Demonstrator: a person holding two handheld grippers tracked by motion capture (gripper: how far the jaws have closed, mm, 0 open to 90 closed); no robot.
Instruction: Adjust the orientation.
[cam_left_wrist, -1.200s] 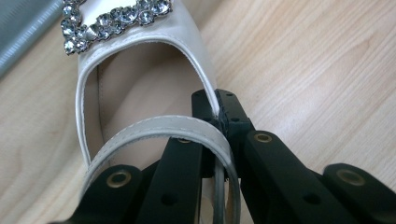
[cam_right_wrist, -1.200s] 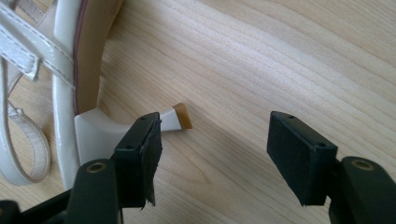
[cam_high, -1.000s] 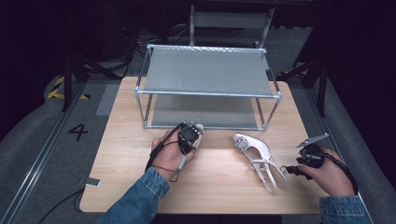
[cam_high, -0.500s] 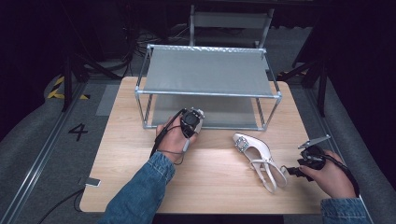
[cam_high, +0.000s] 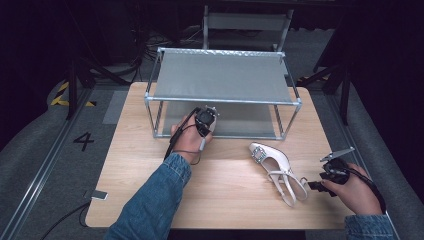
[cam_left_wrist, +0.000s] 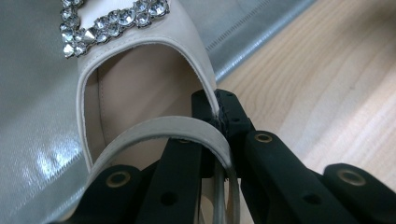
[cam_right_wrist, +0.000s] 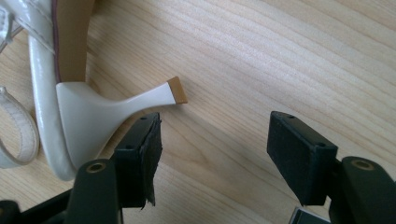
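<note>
L hand-held gripper (cam_high: 209, 116) reaches toward rack (cam_high: 222, 100), pinching shoe (cam_left_wrist: 140, 70); R hand-held gripper (cam_right_wrist: 215, 144) jaws spread, low over table (cam_right_wrist: 280, 56)

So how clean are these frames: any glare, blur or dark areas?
High view: surroundings beyond the table are nearly black, slightly soft. Left gripper view: glare on the silver shelf fabric, sparkle on the shoe's rhinestone buckle. Right gripper view: evenly lit, heel sharp.

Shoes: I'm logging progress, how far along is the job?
Done: nothing rests on the rack yet. In hand: the left claw is shut on one buckled shoe, at the lower shelf. Left: the second shoe lies on the table by the open right claw.
</note>
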